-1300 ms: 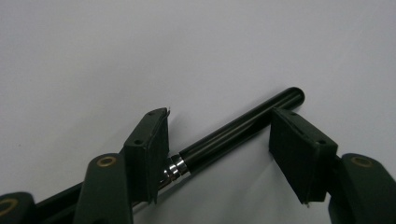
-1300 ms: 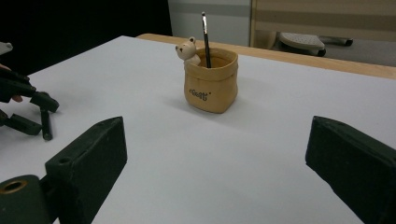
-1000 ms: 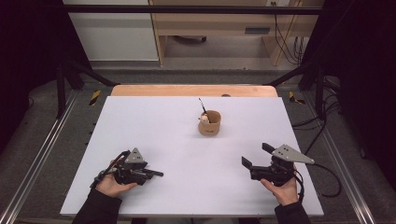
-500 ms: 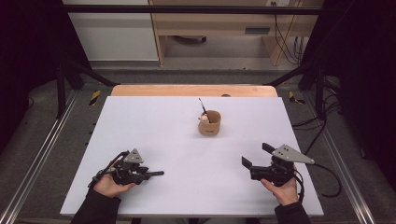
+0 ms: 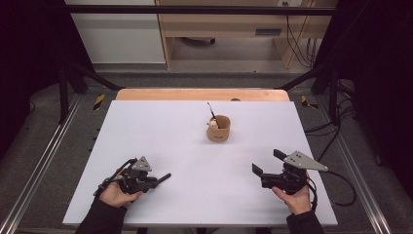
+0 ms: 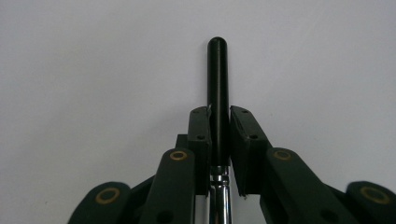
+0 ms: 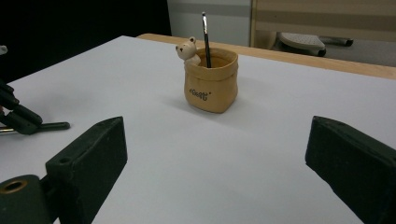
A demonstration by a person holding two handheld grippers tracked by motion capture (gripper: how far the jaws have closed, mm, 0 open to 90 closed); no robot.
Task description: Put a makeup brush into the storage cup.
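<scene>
Now the left tool [image 5: 163,177] is closing its jaws on a black-handled utensil [image 6: 217,84] near the bench's [image 5: 160,131] near-left corner. Mid-bench, the cup [image 5: 218,128] is holding another utensil [image 7: 205,37]. Near the right edge, the right tool [image 5: 265,170] is gaping wide, empty. A grip this far back may be letting the handle pivot when lifted.

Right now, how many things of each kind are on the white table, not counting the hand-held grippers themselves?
Cups: 1, the tan cup with a small bear figure on its rim.
Black-handled tools: 2, one standing in the cup and one pinched in the left hand-held gripper, whose jaws have just been closing.
Total: 3
</scene>
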